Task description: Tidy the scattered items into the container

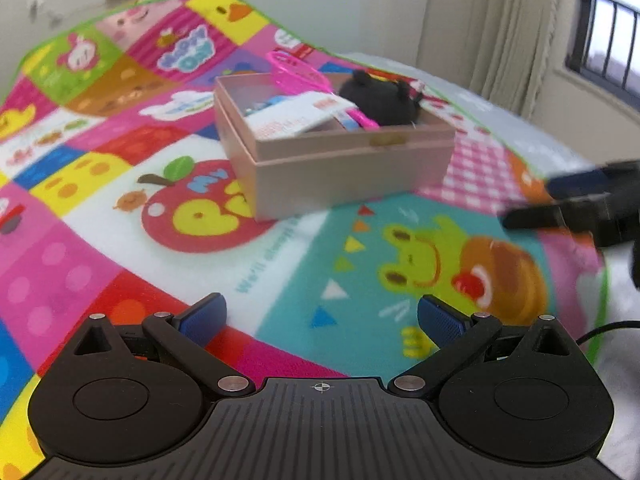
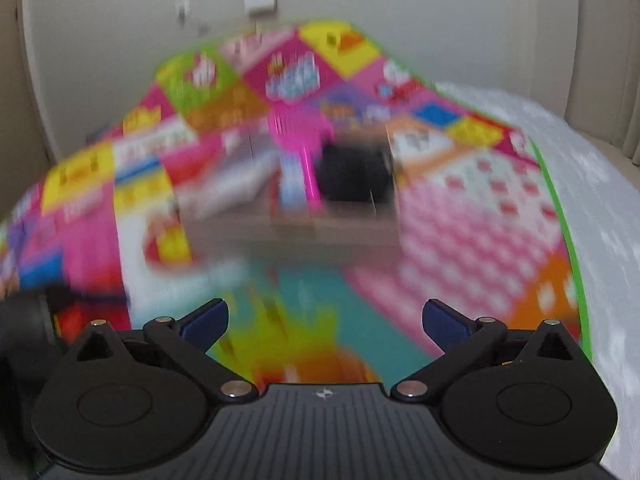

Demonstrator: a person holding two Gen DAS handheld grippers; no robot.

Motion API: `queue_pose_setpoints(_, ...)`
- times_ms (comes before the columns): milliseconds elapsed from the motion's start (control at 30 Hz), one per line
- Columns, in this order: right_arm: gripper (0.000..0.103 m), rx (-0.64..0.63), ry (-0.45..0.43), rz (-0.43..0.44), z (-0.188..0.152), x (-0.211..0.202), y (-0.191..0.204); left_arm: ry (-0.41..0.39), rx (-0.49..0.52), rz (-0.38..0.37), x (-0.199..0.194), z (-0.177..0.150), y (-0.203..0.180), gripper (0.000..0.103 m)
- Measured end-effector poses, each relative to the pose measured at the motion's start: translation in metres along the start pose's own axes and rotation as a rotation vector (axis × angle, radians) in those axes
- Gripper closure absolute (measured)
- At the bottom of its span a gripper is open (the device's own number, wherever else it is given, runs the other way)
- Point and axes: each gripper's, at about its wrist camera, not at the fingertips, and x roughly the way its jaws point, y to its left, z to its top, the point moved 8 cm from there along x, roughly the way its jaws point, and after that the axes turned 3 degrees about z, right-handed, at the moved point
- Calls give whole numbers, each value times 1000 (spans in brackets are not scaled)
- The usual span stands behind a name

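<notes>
A pale pink box (image 1: 340, 168) stands on a bright cartoon blanket (image 1: 120, 184). Inside it lie a black plush toy (image 1: 380, 100), a pink plastic paddle (image 1: 298, 72) and a white card pack (image 1: 292, 118). My left gripper (image 1: 320, 320) is open and empty, well short of the box. In the blurred right wrist view the same box (image 2: 320, 224) shows the black plush (image 2: 352, 176) and the pink paddle (image 2: 300, 140). My right gripper (image 2: 324, 322) is open with nothing between its fingers. The right gripper also shows at the left wrist view's right edge (image 1: 576, 204).
The blanket covers a white bed (image 2: 592, 208) whose bare part lies to the right. A cream wall (image 1: 320, 0) rises behind, with curtains (image 1: 500, 20) and a barred window (image 1: 612, 44) at the right. A black cable (image 1: 608, 328) runs along the bed's near right side.
</notes>
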Motion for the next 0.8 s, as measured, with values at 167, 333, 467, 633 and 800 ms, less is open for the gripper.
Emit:
queue_pose_setpoints(167,0,-176,11,-80,-43,17,-7,-27,-33,68,6,-2,-2,0)
queue_pose_setpoints(333,0,12,-81,64,-58,15,-31,-37,2,118,11,-6,-6,0)
queue_pose_setpoints(467,0,83,-148,126,-59,11,-38,-38,-32,88,10,-6,-2,0)
queue_pose_setpoints(633,0,172,-186,122,-56,11,-43,-37,-20,97,9,-6,-3,0)
queue_pose_setpoints(800,0,8,-130,-62,-53,22,-23,-34,-23,95,10,-6,-4,0)
